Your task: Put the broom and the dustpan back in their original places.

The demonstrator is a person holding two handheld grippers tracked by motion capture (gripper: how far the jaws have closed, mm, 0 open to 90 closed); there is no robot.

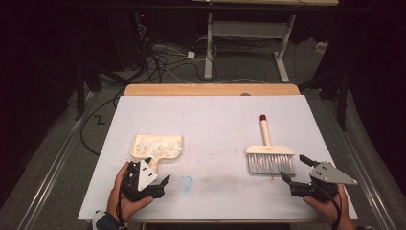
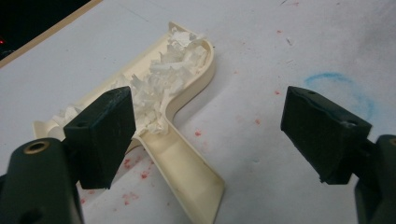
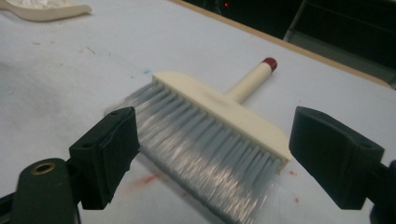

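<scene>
The cream dustpan (image 1: 157, 146), heaped with white shreds (image 1: 154, 145), lies just ahead of the left gripper (image 1: 157, 173); its handle points back toward the spread, empty jaws. The hand brush (image 1: 269, 154) lies well to the right of the dustpan, grey bristles nearest the right gripper (image 1: 293, 168), whose jaws also stand wide apart with nothing between them. Its red-capped handle points away. Both rest on a white tabletop (image 1: 215, 124) flecked with red and marked by a blue ring (image 1: 186, 181). Beyond the dustpan, cables (image 1: 163, 60) lie on a dark floor.
</scene>
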